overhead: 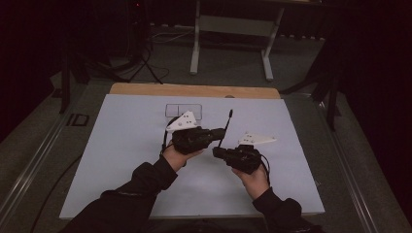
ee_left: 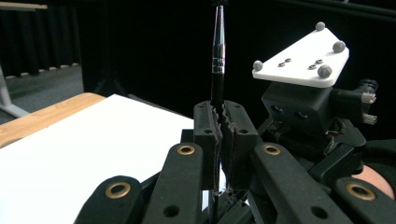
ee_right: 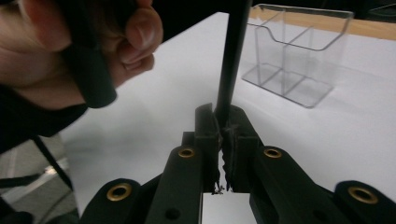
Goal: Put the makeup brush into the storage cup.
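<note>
two tools, one pen, one holder

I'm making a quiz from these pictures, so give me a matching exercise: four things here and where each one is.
Things:
1. slim black pen
2. clear plastic two-compartment holder
3. white sheet covering the table
4. light wooden table edge

Places:
A. far side, beyond the sheet
B. clamped in both grippers' jaws
C. standing on the sheet behind the hands
D. spread flat under everything

Pairs: 1-B, 2-C, 3-D, 4-A
</note>
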